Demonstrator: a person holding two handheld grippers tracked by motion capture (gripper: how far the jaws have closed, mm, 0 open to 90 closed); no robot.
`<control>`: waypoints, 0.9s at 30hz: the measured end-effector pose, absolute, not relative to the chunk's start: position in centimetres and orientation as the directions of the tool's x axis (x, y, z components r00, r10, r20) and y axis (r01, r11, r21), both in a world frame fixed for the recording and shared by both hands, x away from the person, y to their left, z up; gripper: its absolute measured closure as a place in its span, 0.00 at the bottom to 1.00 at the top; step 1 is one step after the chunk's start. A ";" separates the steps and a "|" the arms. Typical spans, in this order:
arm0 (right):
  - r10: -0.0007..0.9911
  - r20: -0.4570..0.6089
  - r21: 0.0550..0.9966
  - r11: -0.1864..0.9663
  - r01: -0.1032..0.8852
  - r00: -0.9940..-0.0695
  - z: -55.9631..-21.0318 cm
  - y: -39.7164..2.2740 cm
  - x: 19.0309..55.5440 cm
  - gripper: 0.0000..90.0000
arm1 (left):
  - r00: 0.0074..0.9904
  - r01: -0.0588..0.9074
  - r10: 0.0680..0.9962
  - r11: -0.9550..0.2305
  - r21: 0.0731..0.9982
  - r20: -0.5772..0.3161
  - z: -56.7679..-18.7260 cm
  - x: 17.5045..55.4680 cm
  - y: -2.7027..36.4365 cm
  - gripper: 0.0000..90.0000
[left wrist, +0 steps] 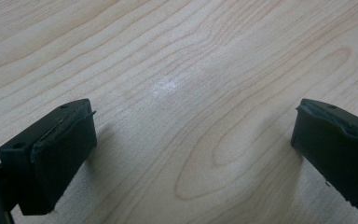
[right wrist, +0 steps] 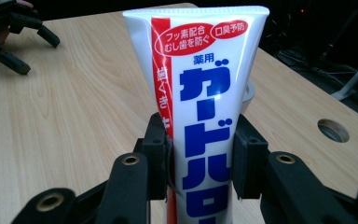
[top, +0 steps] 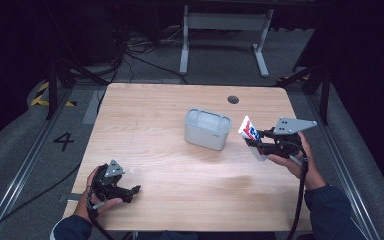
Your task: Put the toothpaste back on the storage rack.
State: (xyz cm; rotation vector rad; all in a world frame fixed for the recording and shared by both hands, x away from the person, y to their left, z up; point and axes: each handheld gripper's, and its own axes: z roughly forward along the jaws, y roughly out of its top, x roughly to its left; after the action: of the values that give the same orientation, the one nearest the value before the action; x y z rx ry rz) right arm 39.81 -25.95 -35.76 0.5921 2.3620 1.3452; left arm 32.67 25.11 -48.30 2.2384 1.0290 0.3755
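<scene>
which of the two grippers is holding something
The right gripper: its jaws clamp a toothpaste tube. The left gripper is open over bare table.

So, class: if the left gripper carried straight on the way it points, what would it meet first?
The bare wooden table. The left gripper is open, its fingers angled down at the tabletop, nothing between them; how near is unclear.

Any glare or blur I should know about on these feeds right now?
High view: table evenly lit, room behind dark. Left gripper view: small shiny glare patch on the wood, soft shadows beside both jaws. Right gripper view: toothpaste tube sharp with a gloss streak; the table hole behind looks soft.
</scene>
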 end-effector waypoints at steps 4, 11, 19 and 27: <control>0.510 -0.109 0.879 0.451 0.158 -0.853 -35.1 -25.1 39.9 0.72 | 0.654 0.575 0.757 -0.490 0.656 -0.007 -48.3 32.7 25.1 0.01; 0.505 -0.117 0.892 0.432 0.133 -0.855 -34.2 -23.8 40.3 0.72 | 0.654 0.575 0.757 -0.490 0.655 -0.007 -48.3 32.7 25.1 0.01; 0.499 -0.124 0.903 0.415 0.111 -0.857 -33.4 -22.4 40.8 0.72 | 0.654 0.575 0.757 -0.490 0.656 -0.007 -48.3 32.7 25.1 0.01; 0.498 -0.120 0.915 0.391 0.099 -0.859 -32.6 -20.8 41.6 0.72 | 0.654 0.574 0.757 -0.490 0.656 -0.007 -48.3 32.7 25.1 0.01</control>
State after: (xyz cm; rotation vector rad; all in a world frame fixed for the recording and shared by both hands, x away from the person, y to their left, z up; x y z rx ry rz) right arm 41.61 -20.83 -32.61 0.5164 2.2781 1.4607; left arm 32.67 25.11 -48.31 2.2380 1.0278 0.3751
